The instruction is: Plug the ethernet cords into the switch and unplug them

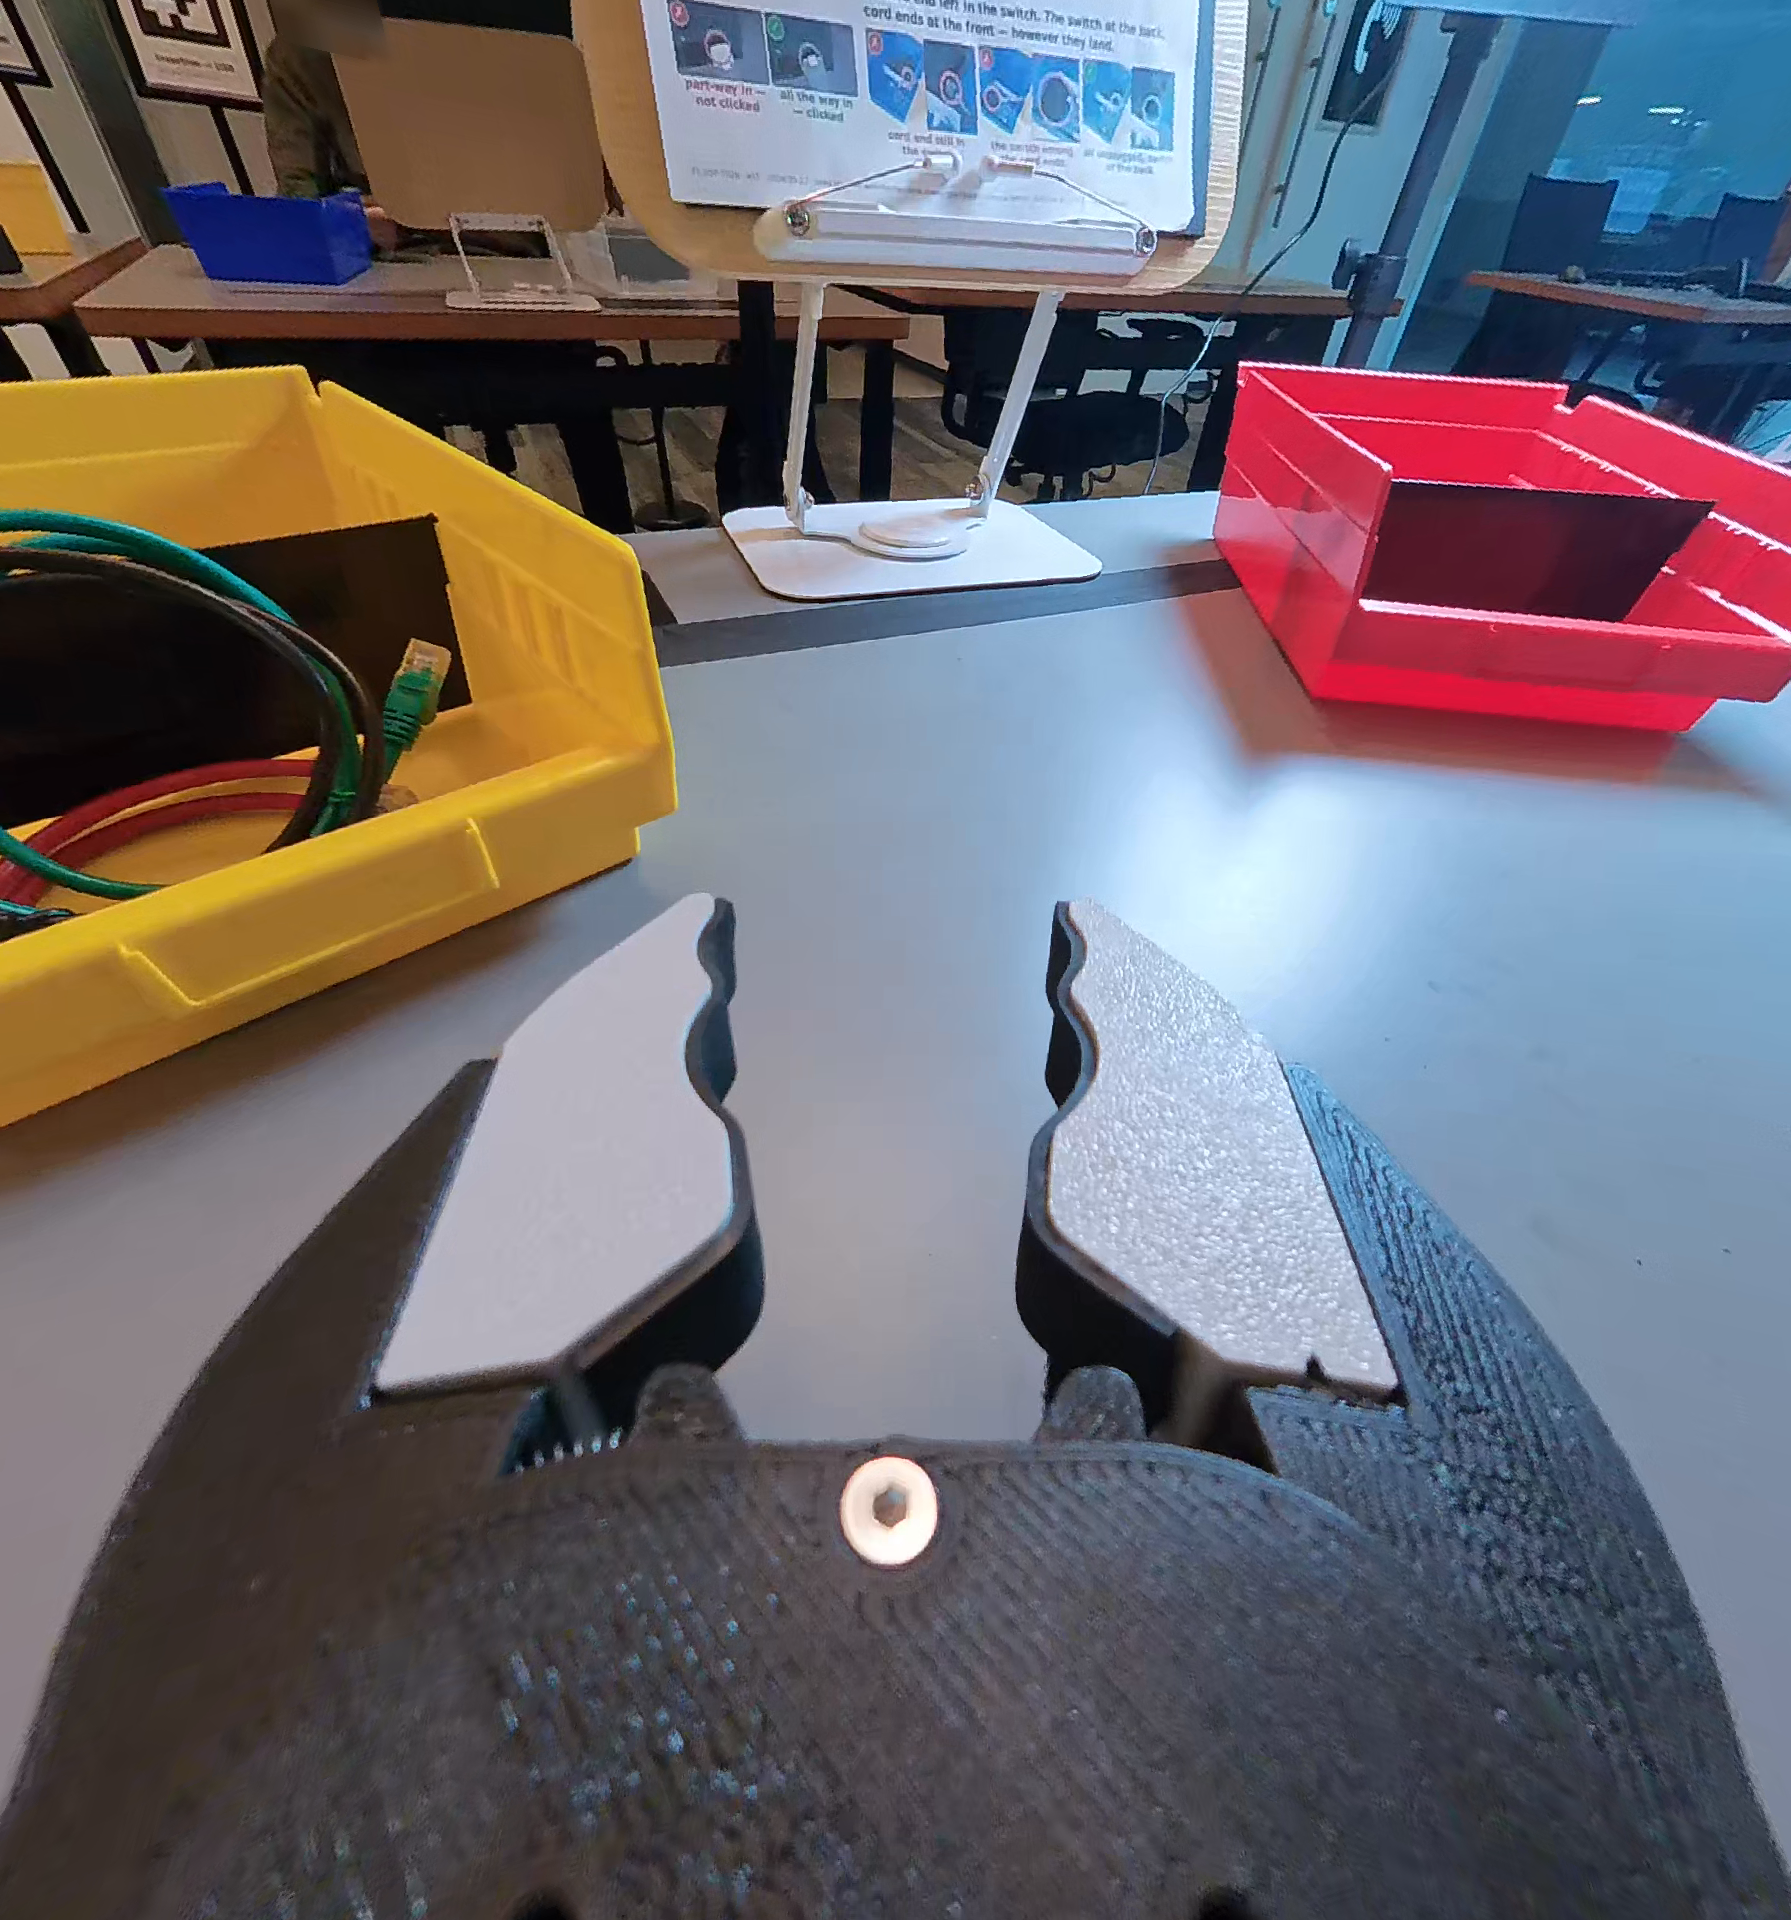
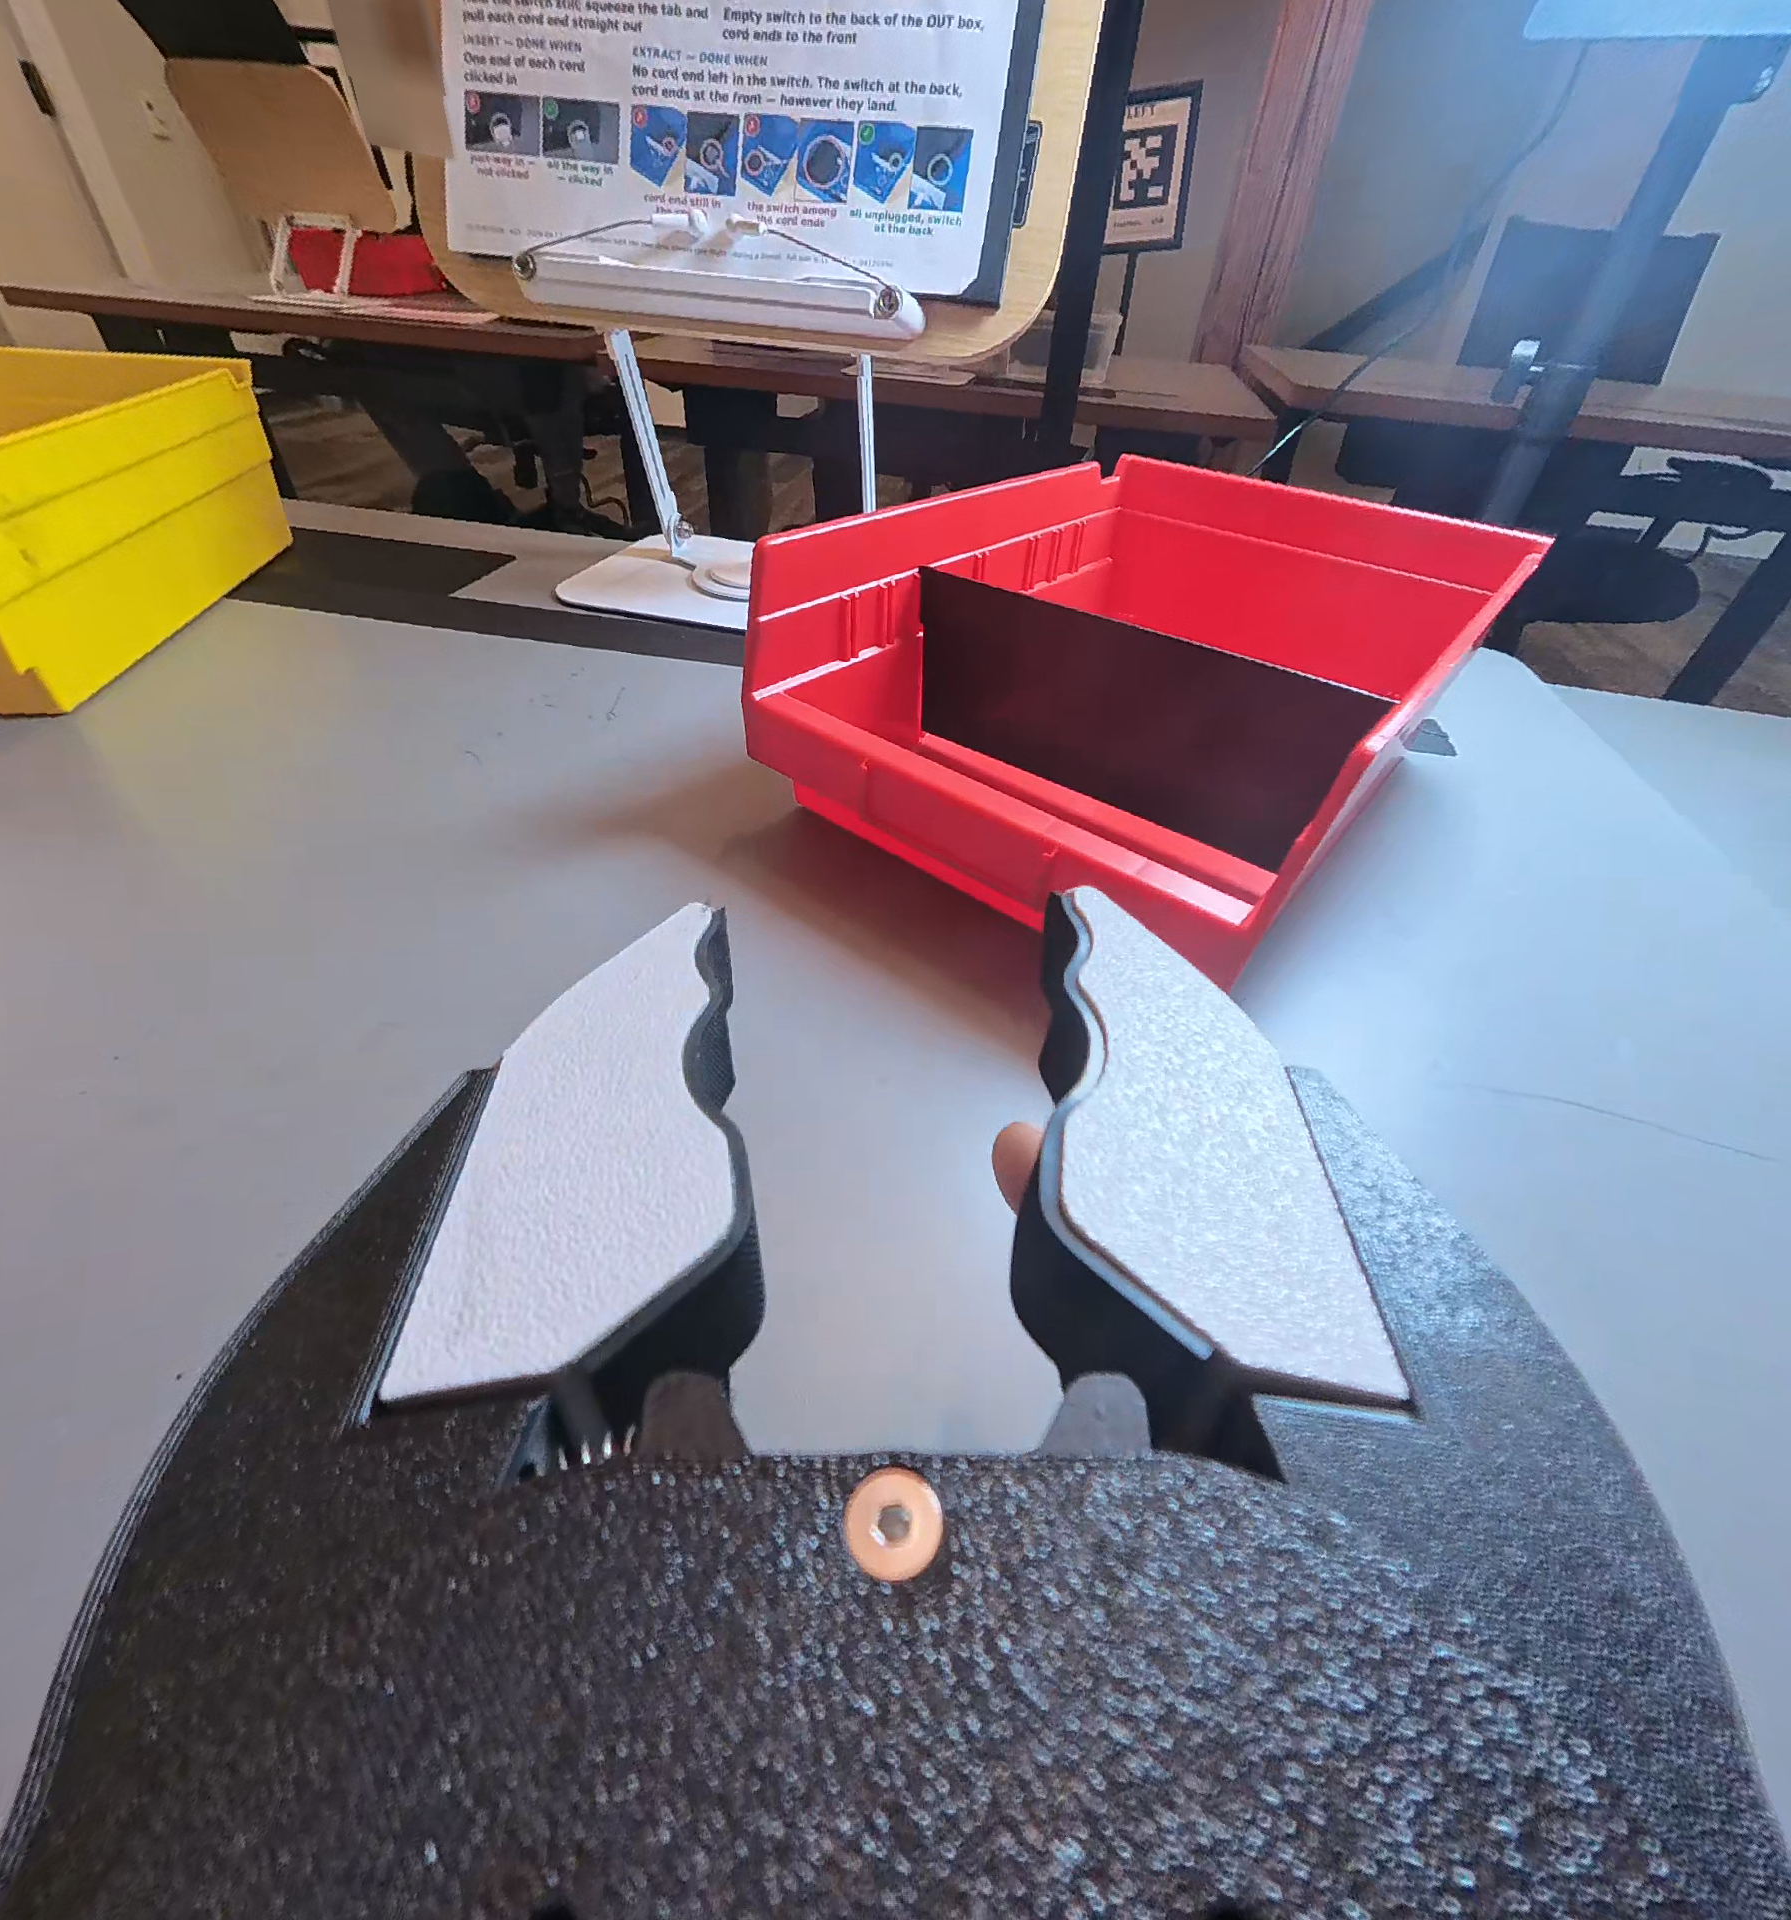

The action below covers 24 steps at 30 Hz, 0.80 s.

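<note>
A yellow bin [image 1: 558, 790] at the left holds coiled ethernet cords: a green cord [image 1: 408, 717] with a clear plug, a black cord [image 1: 247, 613] and a red cord [image 1: 174, 805]. I see no switch; a black divider [image 1: 351, 582] stands inside the bin. My left gripper [image 1: 891, 925] is open and empty above the grey table, just right of the yellow bin. My right gripper [image 2: 886, 925] is open and empty, close in front of an empty red bin [image 2: 974, 810] with a black divider [image 2: 1130, 727].
The red bin [image 1: 1493, 665] also shows at the right in the left wrist view, the yellow bin [image 2: 91, 551] at the left in the right wrist view. A white stand [image 1: 912, 551] with an instruction sheet stands at the table's back edge. Other tables lie beyond.
</note>
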Tool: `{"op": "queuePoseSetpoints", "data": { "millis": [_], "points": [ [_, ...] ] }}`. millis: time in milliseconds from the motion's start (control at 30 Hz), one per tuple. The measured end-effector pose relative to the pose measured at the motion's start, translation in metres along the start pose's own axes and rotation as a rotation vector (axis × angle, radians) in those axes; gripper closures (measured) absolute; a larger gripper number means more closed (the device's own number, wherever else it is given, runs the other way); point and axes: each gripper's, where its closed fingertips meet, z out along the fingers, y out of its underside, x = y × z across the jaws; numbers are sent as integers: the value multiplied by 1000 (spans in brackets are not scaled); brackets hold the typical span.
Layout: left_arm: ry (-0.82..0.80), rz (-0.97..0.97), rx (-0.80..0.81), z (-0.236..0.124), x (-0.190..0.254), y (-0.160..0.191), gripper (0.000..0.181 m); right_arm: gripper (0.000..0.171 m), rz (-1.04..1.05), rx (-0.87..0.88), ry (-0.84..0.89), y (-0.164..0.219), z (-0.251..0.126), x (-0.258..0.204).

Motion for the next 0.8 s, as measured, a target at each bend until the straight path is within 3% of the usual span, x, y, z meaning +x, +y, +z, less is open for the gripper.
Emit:
{"op": "queuePoseSetpoints", "data": {
  "millis": [533, 633, 700, 800],
  "points": [
    [0, 56, -38, 4, 3, 2, 128, 119, -33, 28, -40, -6, -3, -10],
    [50, 117, -135, 19, 19, 7, 140, 131, -97, 92, -169, -25, -9, -46],
    [91, 196, -214, 35, 36, 10, 146, 145, -171, 150, -321, -44, -18, -92],
    [89, 376, -262, 63, 57, 5, 168, 155, -272, 198, -544, -69, -38, -167]
  ]
}}
